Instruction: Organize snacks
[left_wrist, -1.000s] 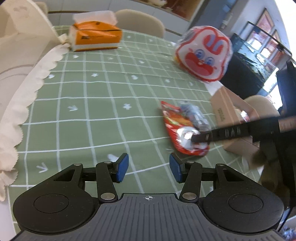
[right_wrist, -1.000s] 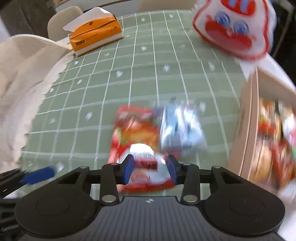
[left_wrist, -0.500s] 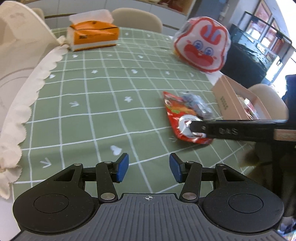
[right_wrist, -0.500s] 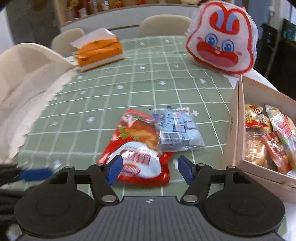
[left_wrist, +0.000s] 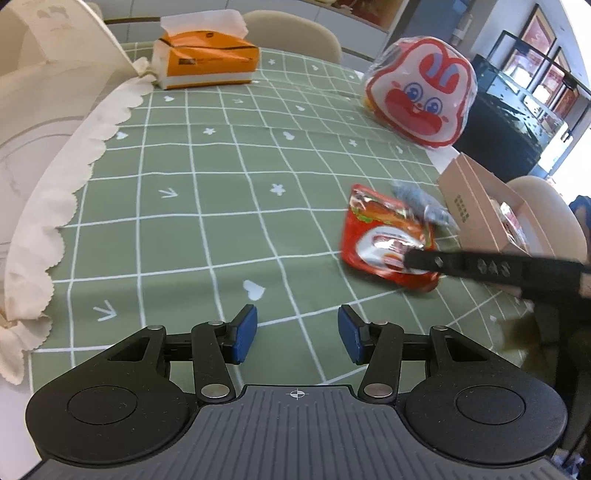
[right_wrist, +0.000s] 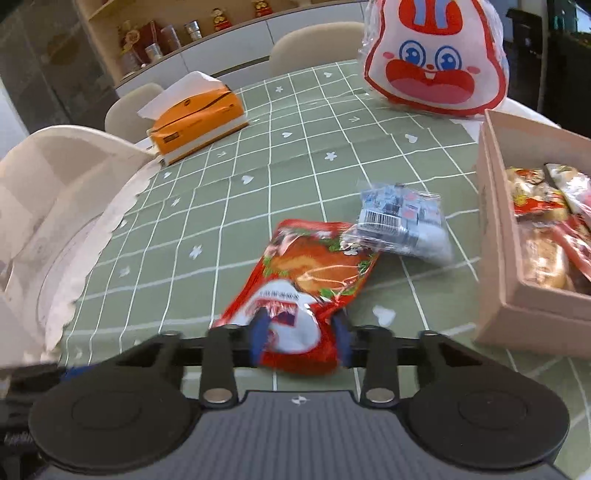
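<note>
1. On the worktop (right_wrist: 229, 206), right gripper (right_wrist: 301, 338) fingers straddle the red packet's (right_wrist: 314, 273) near end, grip uncertain.
2. Left gripper (left_wrist: 297, 334) hangs released.
3. Box (right_wrist: 496, 236) holds several snacks; red and blue packet (right_wrist: 402, 221) remain outside.

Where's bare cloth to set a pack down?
Bare cloth runs between the tissue box, the scalloped liner and the red pack. Crowded by the snack box: the blue-white pack lies there.
</note>
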